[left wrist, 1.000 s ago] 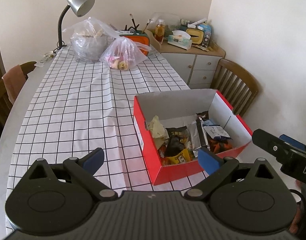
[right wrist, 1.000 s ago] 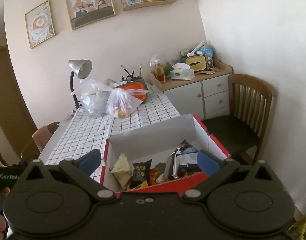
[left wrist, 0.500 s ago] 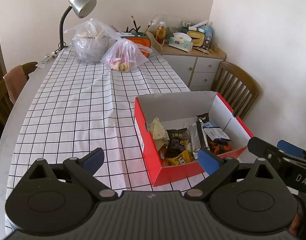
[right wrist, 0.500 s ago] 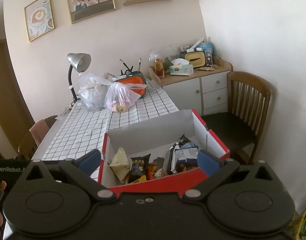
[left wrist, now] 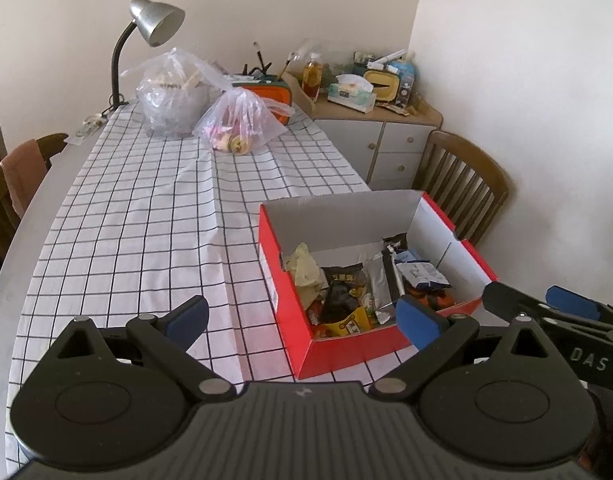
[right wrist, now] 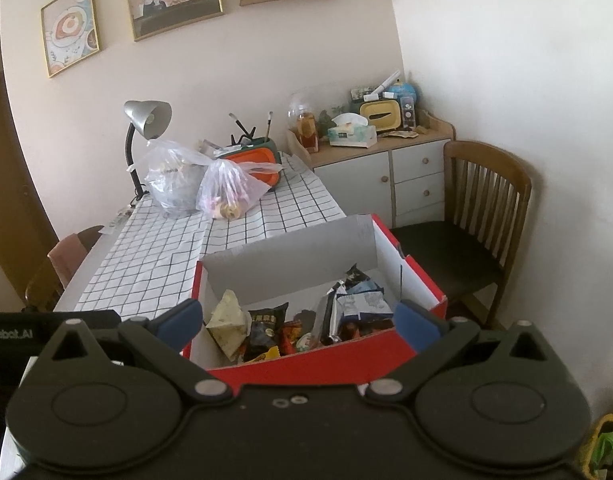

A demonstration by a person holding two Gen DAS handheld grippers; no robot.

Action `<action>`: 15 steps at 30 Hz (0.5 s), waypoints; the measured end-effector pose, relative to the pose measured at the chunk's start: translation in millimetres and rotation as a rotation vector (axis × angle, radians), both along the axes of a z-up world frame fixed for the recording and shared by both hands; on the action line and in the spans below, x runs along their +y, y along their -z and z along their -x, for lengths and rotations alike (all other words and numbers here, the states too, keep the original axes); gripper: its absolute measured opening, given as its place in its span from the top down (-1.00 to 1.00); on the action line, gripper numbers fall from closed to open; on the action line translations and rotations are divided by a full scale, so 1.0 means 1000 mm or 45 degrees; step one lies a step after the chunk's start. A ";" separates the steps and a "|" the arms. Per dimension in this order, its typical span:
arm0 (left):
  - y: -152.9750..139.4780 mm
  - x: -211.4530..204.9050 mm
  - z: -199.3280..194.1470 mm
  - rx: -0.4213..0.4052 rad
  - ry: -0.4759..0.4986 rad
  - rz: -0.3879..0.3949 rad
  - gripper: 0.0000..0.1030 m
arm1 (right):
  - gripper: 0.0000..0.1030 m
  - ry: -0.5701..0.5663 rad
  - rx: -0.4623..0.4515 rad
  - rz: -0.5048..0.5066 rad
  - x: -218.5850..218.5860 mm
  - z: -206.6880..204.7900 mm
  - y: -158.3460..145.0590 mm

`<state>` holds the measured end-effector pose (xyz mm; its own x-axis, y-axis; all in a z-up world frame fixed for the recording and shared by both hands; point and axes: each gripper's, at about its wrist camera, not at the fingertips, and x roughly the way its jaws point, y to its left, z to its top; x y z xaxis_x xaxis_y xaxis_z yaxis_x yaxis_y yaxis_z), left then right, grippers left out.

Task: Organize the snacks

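on the table's near right corner: red box (left wrist: 346,354) with its top open, sitting on the checked cloth (left wrist: 146,220)
contents: snack packets (right wrist: 266,330) heaped inside, a black one near the middle
left gripper (left wrist: 302,316): fingers spread wide, holding nothing, just before the box
right gripper (right wrist: 298,318): fingers spread wide, holding nothing, above the box's near wall
far end: two plastic bags (left wrist: 238,120) beside a lamp (left wrist: 154,24)

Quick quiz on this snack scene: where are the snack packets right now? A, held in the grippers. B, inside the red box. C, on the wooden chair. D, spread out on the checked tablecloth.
B: the snack packets lie piled inside the open red box, while the left gripper and right gripper are both open and hold nothing.
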<state>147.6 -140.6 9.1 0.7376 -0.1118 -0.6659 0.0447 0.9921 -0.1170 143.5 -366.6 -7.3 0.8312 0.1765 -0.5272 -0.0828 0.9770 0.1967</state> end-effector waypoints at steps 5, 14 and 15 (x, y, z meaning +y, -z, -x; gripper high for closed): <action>-0.001 -0.005 0.000 -0.004 0.011 -0.006 -0.96 | -1.00 -0.003 -0.003 0.001 0.000 0.000 0.000; -0.001 -0.008 -0.001 -0.008 0.008 -0.007 -0.96 | -1.00 -0.016 -0.004 0.004 0.001 0.001 0.001; -0.001 -0.008 -0.001 -0.007 0.008 -0.006 -0.96 | -1.00 -0.016 -0.003 0.003 0.001 0.001 0.000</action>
<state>148.1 -148.3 9.9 0.7406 -0.1133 -0.6623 0.0515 0.9924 -0.1121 142.1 -366.0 -7.8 0.8299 0.1858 -0.5260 -0.0958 0.9764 0.1938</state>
